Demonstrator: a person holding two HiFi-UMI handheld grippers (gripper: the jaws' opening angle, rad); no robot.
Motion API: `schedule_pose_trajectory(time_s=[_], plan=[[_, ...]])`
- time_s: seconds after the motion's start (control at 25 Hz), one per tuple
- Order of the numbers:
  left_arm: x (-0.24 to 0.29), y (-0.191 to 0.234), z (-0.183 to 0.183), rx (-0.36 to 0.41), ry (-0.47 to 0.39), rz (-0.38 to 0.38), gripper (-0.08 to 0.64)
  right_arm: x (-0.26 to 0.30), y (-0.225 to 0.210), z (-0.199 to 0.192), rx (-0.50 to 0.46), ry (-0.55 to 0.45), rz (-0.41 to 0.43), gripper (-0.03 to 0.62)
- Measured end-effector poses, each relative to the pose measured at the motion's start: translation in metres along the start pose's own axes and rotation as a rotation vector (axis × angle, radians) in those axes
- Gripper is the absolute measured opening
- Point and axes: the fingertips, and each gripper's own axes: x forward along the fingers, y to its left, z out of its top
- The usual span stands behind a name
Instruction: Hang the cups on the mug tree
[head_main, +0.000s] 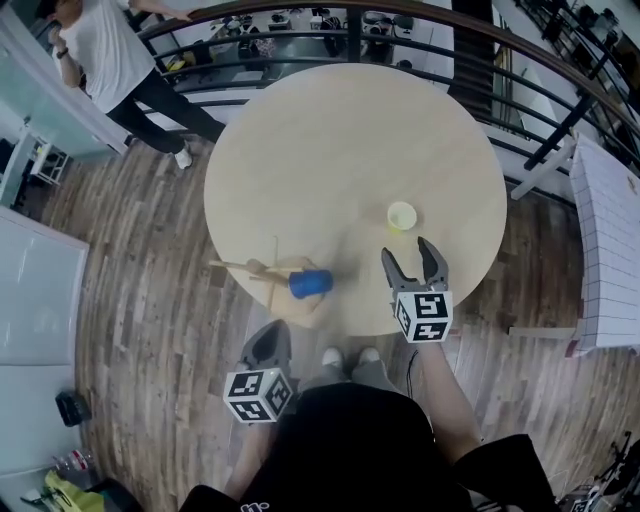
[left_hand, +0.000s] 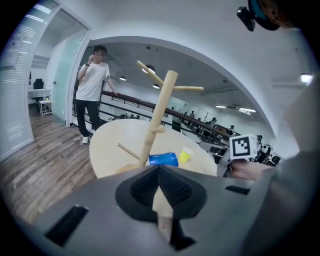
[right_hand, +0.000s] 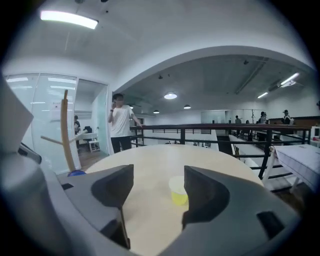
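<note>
Presently, the right gripper (right_hand: 156, 182) is found with its fingers (right_hand: 210, 195) set well apart and nothing between them. The yellow cup (right_hand: 178, 190) stands upright on the table (head_main: 330, 150), ahead of the fingertips and in line with the gap, a little toward the right-hand finger. It is neither enclosed nor touched.

The left gripper (left_hand: 159, 169) is recorded with its fingers (left_hand: 142, 187) together, tips meeting, and nothing is seen clamped. The tree (left_hand: 159, 112) stands just beyond those tips. The blue cup (left_hand: 163, 159) is on its side at the tree's foot, just right of the pole as seen past the fingers. Whether it hangs on a low peg or lies on the table cannot be told.

The yellow cup is judged small, light and thin-walled, probably paper or soft plastic. No handle can be made out. It is likely to be dented by a hard squeeze and pushed or tipped by a stray nudge from either finger. It is best taken across the wall, one finger to each side, low enough that the mouth is left clear for a peg, and closed on gently. Some slip is to be expected on the smooth wall.
</note>
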Motion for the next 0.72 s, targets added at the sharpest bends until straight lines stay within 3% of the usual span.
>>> schedule_pose_trajectory(time_s=[0.16,0.36,0.52,0.72], plan=[[-0.009,0.016,0.011,0.003,-0.017,0.073,0.012,0.038,-0.027,-0.037,-0.101,0.107,-0.032,0.335],[-0.029,0.026,0.019,0.035,-0.021,0.154,0.012,0.084,-0.050,-0.084,-0.051,0.222,-0.014,0.354],[-0.034,0.029,0.013,0.019,-0.019,0.192,0.012,0.107,-0.053,-0.098,-0.063,0.250,0.016,0.354],[-0.032,0.028,0.011,0.011,-0.019,0.201,0.012,0.126,-0.063,-0.107,-0.015,0.270,-0.008,0.353]])
